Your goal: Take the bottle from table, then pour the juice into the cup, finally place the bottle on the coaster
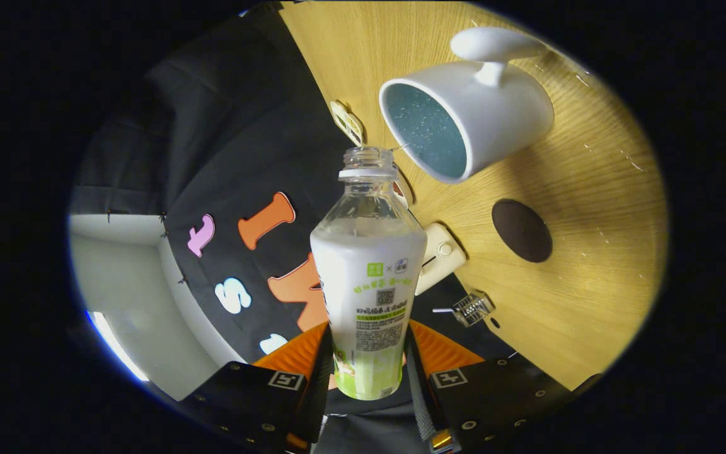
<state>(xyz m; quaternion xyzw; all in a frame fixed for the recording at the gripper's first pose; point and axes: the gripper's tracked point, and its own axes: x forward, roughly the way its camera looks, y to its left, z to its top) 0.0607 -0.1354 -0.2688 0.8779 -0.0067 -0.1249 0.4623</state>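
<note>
The bottle (368, 277) is clamped between the fingers (321, 372) of the gripper (368, 378), its uncapped mouth aimed ahead. Beyond it, the white cup (464, 120) and a dark round coaster (521, 230) are seen on the wooden worktop (590, 284).

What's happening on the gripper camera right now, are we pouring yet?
The gripper is shut on the bottle, fingers pressing its lower body from both sides. The bottle is uncapped and tipped, its open mouth just short of the white cup on the wooden table. No stream is visible at the mouth, so I cannot say juice is flowing. The dark round coaster sits bare beside the cup.
</note>
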